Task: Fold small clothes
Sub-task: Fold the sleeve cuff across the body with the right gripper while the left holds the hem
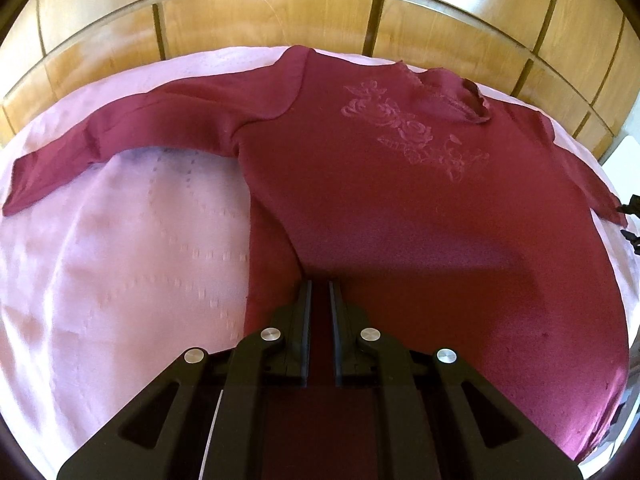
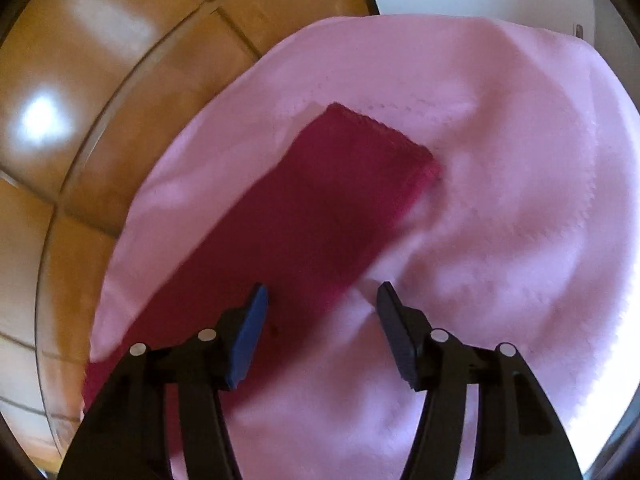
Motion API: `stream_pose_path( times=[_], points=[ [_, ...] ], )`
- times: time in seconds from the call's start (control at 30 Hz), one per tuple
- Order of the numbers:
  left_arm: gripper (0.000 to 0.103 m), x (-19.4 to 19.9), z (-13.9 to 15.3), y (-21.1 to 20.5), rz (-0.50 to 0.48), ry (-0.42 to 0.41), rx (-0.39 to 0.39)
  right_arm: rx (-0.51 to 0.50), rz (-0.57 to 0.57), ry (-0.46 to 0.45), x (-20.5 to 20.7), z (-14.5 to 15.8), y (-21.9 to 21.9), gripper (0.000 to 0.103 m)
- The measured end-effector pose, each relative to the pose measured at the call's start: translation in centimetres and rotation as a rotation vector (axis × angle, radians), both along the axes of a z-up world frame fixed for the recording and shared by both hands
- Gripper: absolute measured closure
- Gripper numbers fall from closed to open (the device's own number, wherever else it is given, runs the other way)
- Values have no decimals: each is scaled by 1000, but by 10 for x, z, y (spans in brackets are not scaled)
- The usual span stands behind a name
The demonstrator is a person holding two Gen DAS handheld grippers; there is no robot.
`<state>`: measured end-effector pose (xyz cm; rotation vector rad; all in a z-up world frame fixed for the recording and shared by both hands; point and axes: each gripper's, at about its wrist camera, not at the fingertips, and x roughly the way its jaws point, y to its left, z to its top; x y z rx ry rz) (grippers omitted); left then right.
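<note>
A dark red long-sleeved sweater (image 1: pixel 400 200) with a floral embroidery on the chest lies flat on a pink cloth (image 1: pixel 120 260). Its left sleeve (image 1: pixel 100 148) stretches out to the left. My left gripper (image 1: pixel 320 286) is nearly shut, pinching the sweater's lower hem. In the right wrist view, my right gripper (image 2: pixel 322 300) is open just above the sweater's other sleeve (image 2: pixel 320 208), whose cuff points away from me. Nothing is between its fingers.
The pink cloth (image 2: pixel 500 220) covers the work surface. A wooden panelled wall or headboard (image 1: pixel 280 12) stands behind it. Wooden flooring (image 2: pixel 80 120) shows to the left in the right wrist view. The cloth's edge runs close beside the sleeve.
</note>
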<state>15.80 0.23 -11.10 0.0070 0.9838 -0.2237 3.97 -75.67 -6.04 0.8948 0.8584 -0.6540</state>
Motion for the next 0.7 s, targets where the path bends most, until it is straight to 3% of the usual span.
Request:
stream_pose_path(
  times=[0.03, 0.07, 0.17, 0.2, 0.27, 0.4, 0.57, 0.7],
  points=[
    [96, -1, 0, 0, 8, -1, -2, -23, 11, 38, 4, 1, 0, 71],
    [96, -1, 0, 0, 13, -2, -2, -38, 24, 70, 9, 2, -5, 97],
    [96, 0, 0, -1, 19, 3, 0, -182, 40, 137, -1, 18, -6, 98],
    [96, 0, 0, 0, 25, 8, -8, -179, 14, 179, -10, 12, -11, 98],
    [96, 1, 1, 2, 29, 8, -12, -114, -16, 158, -26, 0, -16, 98],
    [96, 1, 4, 2, 23, 18, -4, -162, 7, 193, -19, 6, 2, 98],
    [96, -2, 17, 13, 31, 70, -63, -164, 16, 71, -21, 52, 28, 98],
    [96, -19, 27, 19, 12, 38, -73, -181, 109, -43, 3, 102, 67, 98]
  ],
)
